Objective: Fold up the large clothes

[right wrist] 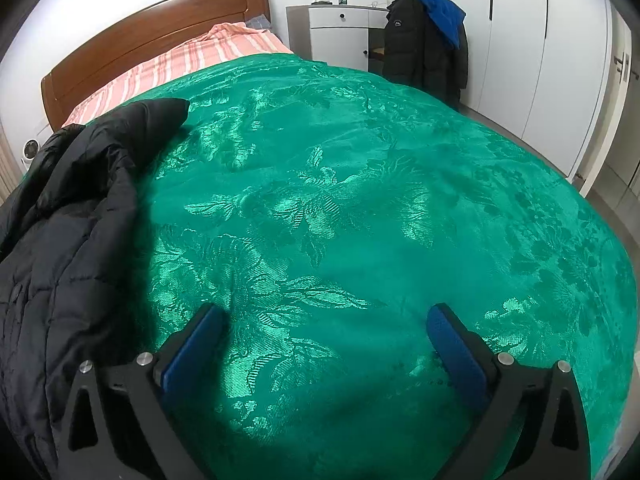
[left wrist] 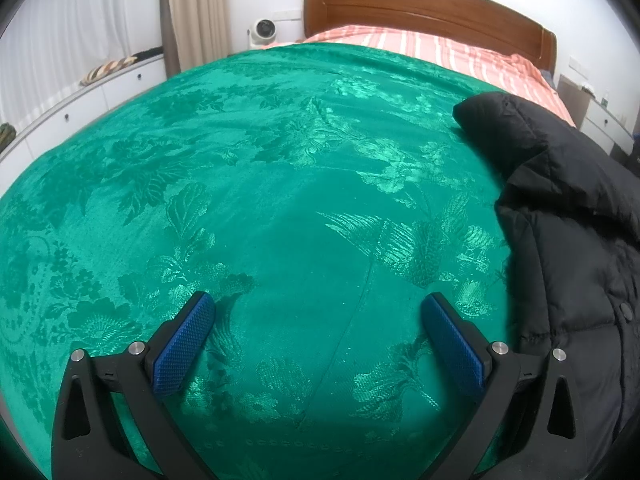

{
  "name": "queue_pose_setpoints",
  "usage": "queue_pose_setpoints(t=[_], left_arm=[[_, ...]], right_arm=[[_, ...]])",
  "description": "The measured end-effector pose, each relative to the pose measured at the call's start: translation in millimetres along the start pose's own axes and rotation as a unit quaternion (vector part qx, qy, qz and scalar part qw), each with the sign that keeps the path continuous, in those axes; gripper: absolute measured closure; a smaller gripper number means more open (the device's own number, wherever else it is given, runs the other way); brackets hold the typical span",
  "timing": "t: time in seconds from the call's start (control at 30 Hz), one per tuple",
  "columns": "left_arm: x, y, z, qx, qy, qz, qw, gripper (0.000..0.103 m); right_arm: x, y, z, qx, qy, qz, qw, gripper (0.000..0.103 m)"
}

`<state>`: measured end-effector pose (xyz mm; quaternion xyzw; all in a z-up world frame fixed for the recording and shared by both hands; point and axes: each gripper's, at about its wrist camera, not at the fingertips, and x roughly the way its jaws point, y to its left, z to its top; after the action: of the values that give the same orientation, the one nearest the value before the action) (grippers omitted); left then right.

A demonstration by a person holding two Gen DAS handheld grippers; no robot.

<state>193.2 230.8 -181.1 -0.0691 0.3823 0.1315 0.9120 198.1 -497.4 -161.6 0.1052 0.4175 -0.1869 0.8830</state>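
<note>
Both hand-held grippers, left (left wrist: 316,306) and right (right wrist: 326,318), agape, empty; black jacket (right wrist: 68,240) on bedspread (right wrist: 360,200).

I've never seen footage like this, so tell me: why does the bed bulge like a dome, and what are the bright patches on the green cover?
Left wrist view: the fisheye lens bows the green bedspread and darkens the corners; the pale patches are sheen on its woven pattern. Right wrist view: same bulge, and the black puffer jacket is too dark to show much detail.
</note>
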Motion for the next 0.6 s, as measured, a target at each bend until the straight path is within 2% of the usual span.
queue_pose_setpoints(t=[0.6], left_arm=[[-0.1, 0.2, -0.5, -0.001, -0.001, -0.001, 1.0000, 0.000]], right_arm=[[0.3, -0.1, -1.4, -0.004, -0.002, -0.005, 1.000, 0.001]])
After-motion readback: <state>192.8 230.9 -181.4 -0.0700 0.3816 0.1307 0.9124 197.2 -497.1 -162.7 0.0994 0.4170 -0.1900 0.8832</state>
